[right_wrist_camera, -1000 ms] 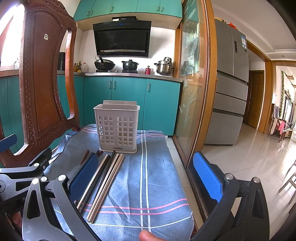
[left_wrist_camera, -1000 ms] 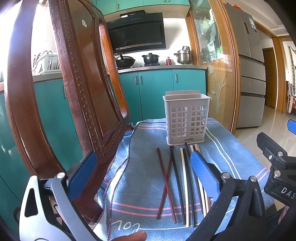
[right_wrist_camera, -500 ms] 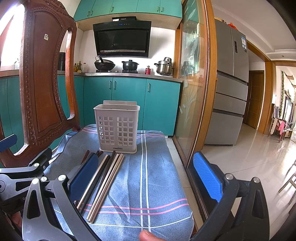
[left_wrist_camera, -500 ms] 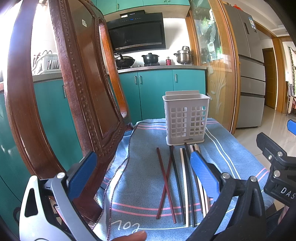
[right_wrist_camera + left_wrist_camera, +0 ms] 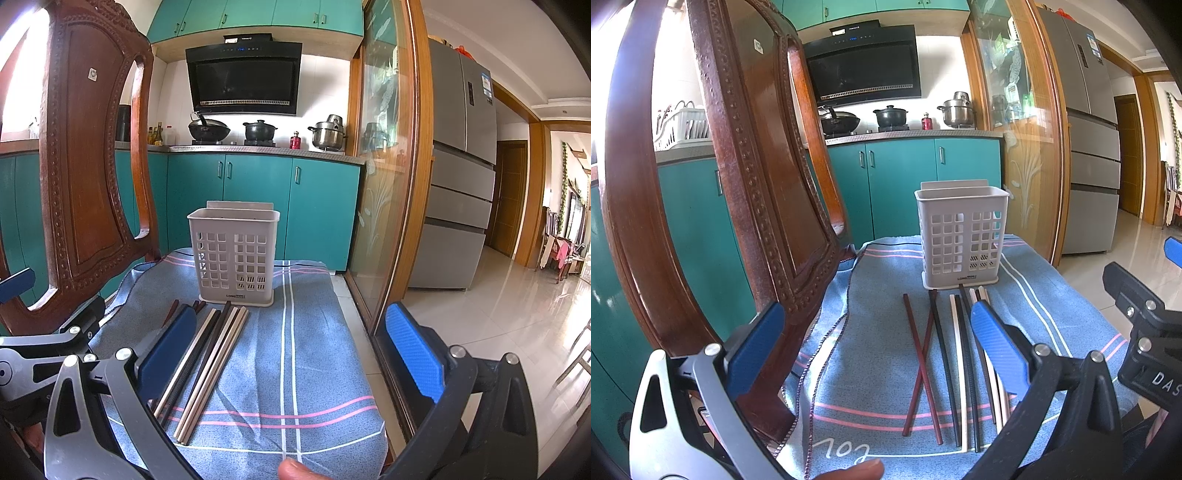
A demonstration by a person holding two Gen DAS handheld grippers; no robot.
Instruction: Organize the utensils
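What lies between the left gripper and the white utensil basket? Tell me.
In the left wrist view, chopsticks on the blue striped cloth lie between the open left gripper and the white utensil basket; the two reddish ones cross.

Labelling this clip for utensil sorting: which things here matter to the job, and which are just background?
Job: chopsticks lying on the cloth; white slotted holder; left gripper and right gripper, both open.

Background: blue cloth, wooden chair, pots, fridge.

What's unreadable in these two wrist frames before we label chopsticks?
- Utensil basket interior: both views, the wall hides it.
- Chopsticks count: left wrist view, the left hand-held gripper finger covers the right ones.
- Reddish-brown chopsticks: right wrist view, mostly behind the right hand-held gripper finger.
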